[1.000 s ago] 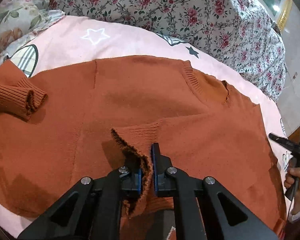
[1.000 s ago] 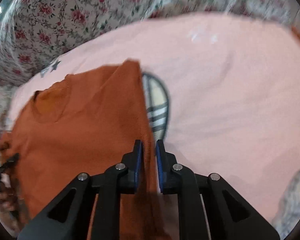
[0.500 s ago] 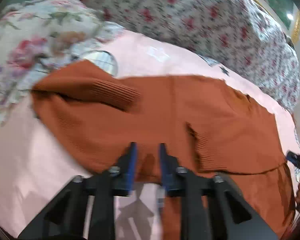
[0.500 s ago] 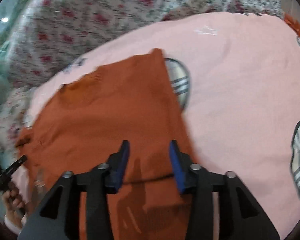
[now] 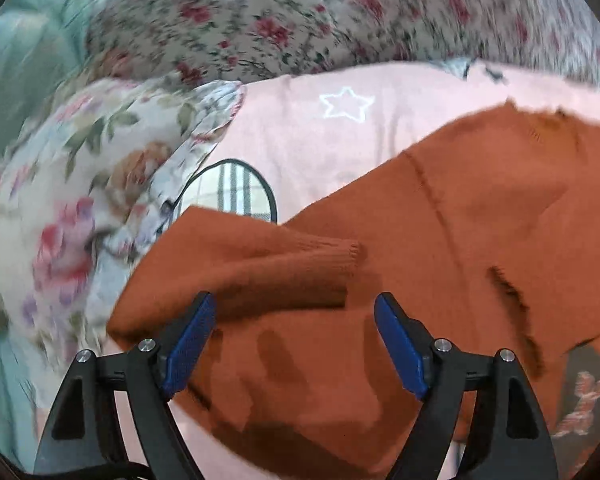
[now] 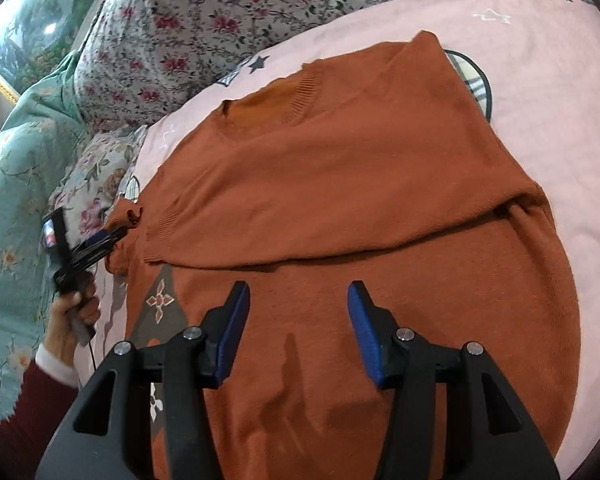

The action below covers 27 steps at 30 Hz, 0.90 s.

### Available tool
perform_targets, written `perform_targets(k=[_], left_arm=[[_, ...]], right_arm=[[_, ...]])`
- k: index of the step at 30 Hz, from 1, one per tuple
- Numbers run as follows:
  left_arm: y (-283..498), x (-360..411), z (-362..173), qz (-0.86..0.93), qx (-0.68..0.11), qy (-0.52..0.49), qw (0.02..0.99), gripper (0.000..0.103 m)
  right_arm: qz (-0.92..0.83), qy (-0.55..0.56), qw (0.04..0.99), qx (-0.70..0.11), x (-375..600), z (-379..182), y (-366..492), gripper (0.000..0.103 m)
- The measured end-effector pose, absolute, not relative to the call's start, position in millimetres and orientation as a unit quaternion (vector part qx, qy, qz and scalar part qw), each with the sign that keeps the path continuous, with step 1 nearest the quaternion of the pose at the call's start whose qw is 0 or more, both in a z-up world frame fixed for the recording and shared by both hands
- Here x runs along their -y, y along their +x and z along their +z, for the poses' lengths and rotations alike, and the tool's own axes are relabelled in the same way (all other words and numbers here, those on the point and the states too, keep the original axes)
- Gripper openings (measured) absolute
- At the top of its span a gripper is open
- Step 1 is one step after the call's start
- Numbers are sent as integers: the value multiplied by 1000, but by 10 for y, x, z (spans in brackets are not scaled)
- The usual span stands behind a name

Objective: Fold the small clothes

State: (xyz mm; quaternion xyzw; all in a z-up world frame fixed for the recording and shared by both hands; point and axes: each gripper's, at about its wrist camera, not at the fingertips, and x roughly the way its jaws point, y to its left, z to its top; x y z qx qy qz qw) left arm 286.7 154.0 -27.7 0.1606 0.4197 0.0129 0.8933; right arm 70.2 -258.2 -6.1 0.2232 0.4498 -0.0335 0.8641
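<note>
A rust-orange knit sweater (image 6: 340,184) lies on a pink blanket (image 6: 560,92), neck toward the far side. One sleeve is folded across its chest. In the left wrist view the other sleeve (image 5: 268,268) lies folded inward with its ribbed cuff pointing right. My left gripper (image 5: 296,320) is open and empty, just above that sleeve's cuff; it also shows small at the sweater's left edge in the right wrist view (image 6: 104,240). My right gripper (image 6: 298,312) is open and empty over the sweater's lower body.
A floral pillow (image 5: 80,208) lies left of the sweater. A flowered quilt (image 6: 220,12) is bunched behind the blanket. A teal floral cover (image 6: 16,200) runs along the left. A dark patterned cloth (image 6: 160,308) shows under the sweater's hem.
Both grippers were shut a second ago and are now wide open. The left one let go of the sleeve cuff and swung left toward the other sleeve. The right one pulled back over the body.
</note>
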Motion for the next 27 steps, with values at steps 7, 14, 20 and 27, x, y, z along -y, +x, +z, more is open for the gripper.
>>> perform_targets(k=[7, 14, 20, 27], left_arm=[[3091, -1560, -393, -15, -443, 146, 884, 7], [2585, -1454, 114, -66, -404, 21, 912, 5], [2285, -683, 549, -190, -355, -81, 912, 5], [2319, 667, 339, -297, -375, -121, 870, 5]], right_arm=[[-31, 223, 864, -451, 2515, -32, 695, 53], [-19, 230, 867, -442, 2482, -9, 628, 53], [-26, 242, 873, -424, 2553, 55, 519, 53], [-71, 261, 875, -403, 2879, 118, 275, 53]])
